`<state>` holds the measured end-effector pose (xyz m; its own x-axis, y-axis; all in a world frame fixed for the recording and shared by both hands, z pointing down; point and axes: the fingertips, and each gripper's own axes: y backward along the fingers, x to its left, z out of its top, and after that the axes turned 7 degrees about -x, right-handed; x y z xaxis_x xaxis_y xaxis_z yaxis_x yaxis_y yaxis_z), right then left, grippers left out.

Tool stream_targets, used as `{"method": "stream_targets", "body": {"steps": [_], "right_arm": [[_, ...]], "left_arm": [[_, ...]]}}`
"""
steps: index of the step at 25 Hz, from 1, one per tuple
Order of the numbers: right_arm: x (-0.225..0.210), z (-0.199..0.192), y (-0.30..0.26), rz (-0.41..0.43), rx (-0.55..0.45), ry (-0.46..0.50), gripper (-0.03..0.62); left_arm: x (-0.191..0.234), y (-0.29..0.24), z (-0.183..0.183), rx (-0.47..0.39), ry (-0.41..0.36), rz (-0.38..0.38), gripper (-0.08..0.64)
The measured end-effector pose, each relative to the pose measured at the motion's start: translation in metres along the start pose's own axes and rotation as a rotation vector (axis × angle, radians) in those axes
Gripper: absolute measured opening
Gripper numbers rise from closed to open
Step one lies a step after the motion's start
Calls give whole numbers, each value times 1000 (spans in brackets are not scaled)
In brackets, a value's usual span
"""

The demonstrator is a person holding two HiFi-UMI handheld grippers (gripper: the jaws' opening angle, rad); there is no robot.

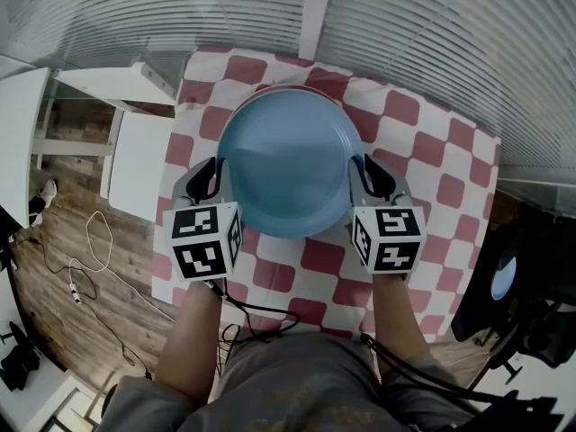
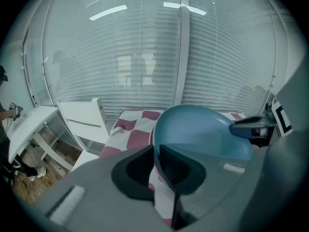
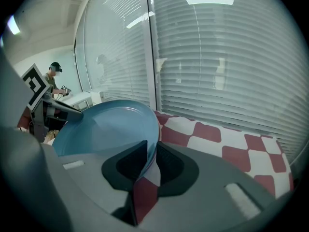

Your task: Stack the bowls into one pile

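While the person's two forearms are reaching forward at the near edge of the head view, the left gripper (image 1: 209, 180) and the right gripper (image 1: 371, 178) are pinching opposite sides of one blue bowl (image 1: 286, 165). The marker cubes (image 1: 205, 239) are sitting just behind the jaws, nearest the person.

In the left gripper view, the left gripper (image 2: 157, 161) is closing its fingers (image 2: 179, 167) to a narrow slit, and the rim of the blue bowl (image 2: 203, 134) is passing between them, one pad inside the wall and one outside. In the right gripper view, the right gripper (image 3: 147, 161) is doing likewise: its fingers (image 3: 170, 164) are standing barely apart and clamping the bowl's (image 3: 106, 127) thin edge.

The bowl is sitting mouth up between the two grippers, over the middle of the red-and-white checked tablecloth (image 1: 432, 160). A thin pinkish rim (image 1: 297, 89) is showing along its far edge; whether that belongs to a second bowl underneath cannot be told.

Beyond the table, white slatted blinds (image 1: 432, 43) are filling the background.
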<state>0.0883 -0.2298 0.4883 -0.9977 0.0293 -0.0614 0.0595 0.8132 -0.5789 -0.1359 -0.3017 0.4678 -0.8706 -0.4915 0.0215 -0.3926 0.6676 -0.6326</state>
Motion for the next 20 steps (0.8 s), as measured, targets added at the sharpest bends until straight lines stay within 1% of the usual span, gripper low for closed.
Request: {"method": "stream_targets", "body": {"steps": [12, 20], "right_arm": [[-3, 1, -16, -1, 8, 13, 94], [-5, 1, -21, -6, 1, 20, 95]], "left_arm": [[5, -19, -2, 20, -4, 4, 40], [6, -25, -3, 16, -8, 10, 41]]}}
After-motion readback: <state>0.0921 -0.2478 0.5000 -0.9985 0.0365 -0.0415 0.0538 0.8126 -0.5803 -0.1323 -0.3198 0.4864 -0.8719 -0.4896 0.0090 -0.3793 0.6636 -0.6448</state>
